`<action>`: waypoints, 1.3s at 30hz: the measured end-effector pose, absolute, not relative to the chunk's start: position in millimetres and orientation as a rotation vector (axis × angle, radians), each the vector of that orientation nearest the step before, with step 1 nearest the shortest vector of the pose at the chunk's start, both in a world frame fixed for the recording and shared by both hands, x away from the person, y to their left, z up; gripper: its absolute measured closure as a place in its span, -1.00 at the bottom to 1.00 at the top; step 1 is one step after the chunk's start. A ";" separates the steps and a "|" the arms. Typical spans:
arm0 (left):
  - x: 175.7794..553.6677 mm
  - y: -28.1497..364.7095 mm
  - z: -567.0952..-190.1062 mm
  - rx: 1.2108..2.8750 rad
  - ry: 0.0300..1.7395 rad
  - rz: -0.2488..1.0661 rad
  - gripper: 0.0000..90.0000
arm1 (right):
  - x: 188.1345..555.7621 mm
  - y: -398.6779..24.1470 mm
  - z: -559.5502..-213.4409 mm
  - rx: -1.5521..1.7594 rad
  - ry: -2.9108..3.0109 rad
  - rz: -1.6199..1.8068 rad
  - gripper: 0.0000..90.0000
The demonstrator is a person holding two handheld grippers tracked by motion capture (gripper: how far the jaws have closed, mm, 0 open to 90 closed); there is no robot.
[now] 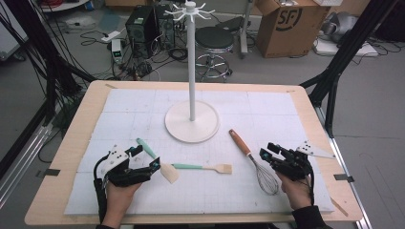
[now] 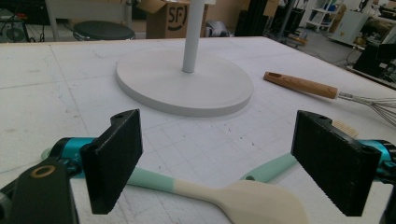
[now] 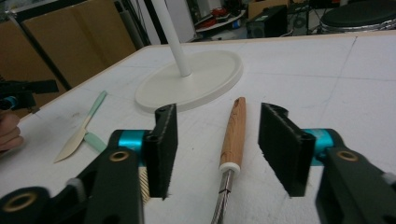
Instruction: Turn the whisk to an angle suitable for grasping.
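Observation:
A whisk lies on the white mat at the right, wooden handle [image 1: 240,142] pointing toward the stand and wire head [image 1: 267,180] near the front. My right gripper [image 1: 267,150] straddles it where the handle [image 3: 233,133] meets the wires; the pads stand apart from the wood on both sides, so it is open. Two spatulas with mint-green handles lie at front left: one [image 1: 144,147] slants back-left, the other [image 1: 200,167] lies crosswise. My left gripper [image 1: 146,158] hovers open over the slanted spatula [image 2: 252,200], whose cream blade shows between the wide jaws.
A white hanging stand rises at the mat's middle back, with a round base [image 1: 192,121] and a tall pole [image 1: 191,62] topped by hooks. The wooden table edge [image 1: 57,157] frames the mat. Beyond the table are a stool [image 1: 214,40] and a cardboard box [image 1: 291,24].

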State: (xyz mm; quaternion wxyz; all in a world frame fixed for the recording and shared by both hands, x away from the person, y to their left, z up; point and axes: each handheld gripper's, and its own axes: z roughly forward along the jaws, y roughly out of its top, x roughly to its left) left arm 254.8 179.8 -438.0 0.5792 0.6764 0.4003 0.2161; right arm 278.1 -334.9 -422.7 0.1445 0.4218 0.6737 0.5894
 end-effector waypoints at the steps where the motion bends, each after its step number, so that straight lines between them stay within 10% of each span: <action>1: 254.7 179.9 -437.9 1.581 0.939 0.507 -0.62 | 278.4 -335.3 -422.3 1.232 1.941 1.697 0.25; 20: 253.8 179.4 -437.6 1.584 0.937 0.508 -0.62 | 295.6 -337.4 -421.9 1.330 2.017 1.683 0.88; 39: 249.7 182.8 -435.3 1.563 0.945 0.515 -0.62 | 331.6 -319.1 -405.6 1.359 2.148 1.692 0.99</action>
